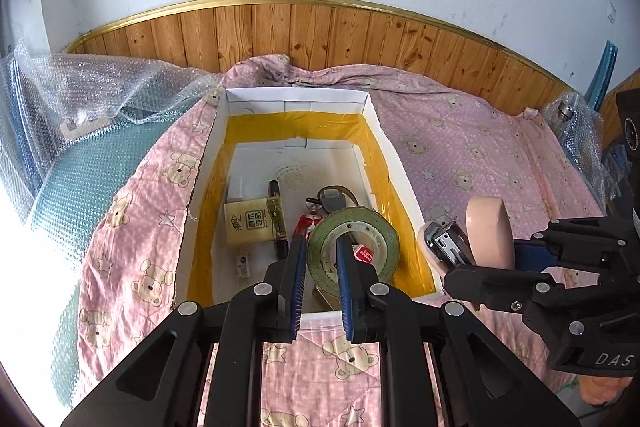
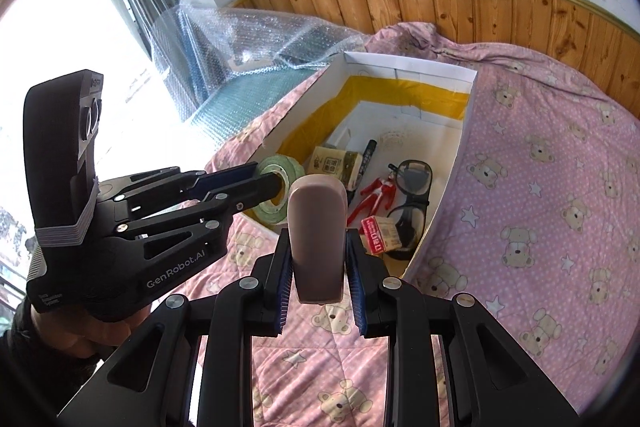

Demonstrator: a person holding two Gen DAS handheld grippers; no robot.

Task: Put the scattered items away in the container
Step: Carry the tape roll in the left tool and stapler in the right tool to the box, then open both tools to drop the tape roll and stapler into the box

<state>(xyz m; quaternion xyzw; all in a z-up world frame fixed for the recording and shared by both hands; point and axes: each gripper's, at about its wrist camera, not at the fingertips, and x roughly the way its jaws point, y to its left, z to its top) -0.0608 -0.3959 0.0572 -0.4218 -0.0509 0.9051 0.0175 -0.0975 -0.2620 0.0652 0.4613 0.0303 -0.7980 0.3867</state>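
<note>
A white box (image 1: 296, 93) (image 2: 408, 65) lined with yellow tape lies on the bed. Inside it are a tissue packet (image 1: 248, 223), a black marker (image 2: 368, 151), a red toy figure (image 2: 376, 191), glasses (image 2: 412, 183) and a small red box (image 2: 380, 229). My left gripper (image 1: 320, 247) (image 2: 256, 179) is shut on the wall of a green tape roll (image 1: 376, 243) (image 2: 280, 163), held above the box's near end. My right gripper (image 2: 318, 243) (image 1: 480, 263) is shut on a pink stapler (image 2: 316, 219) (image 1: 488, 239), just outside the box's near right corner.
A pink bear-print bedspread (image 1: 460, 147) (image 2: 540, 207) covers the bed around the box. Bubble wrap (image 1: 100, 95) (image 2: 240, 39) is piled at the left, beside a bright window. Wooden panelling (image 1: 320, 31) runs along the far wall.
</note>
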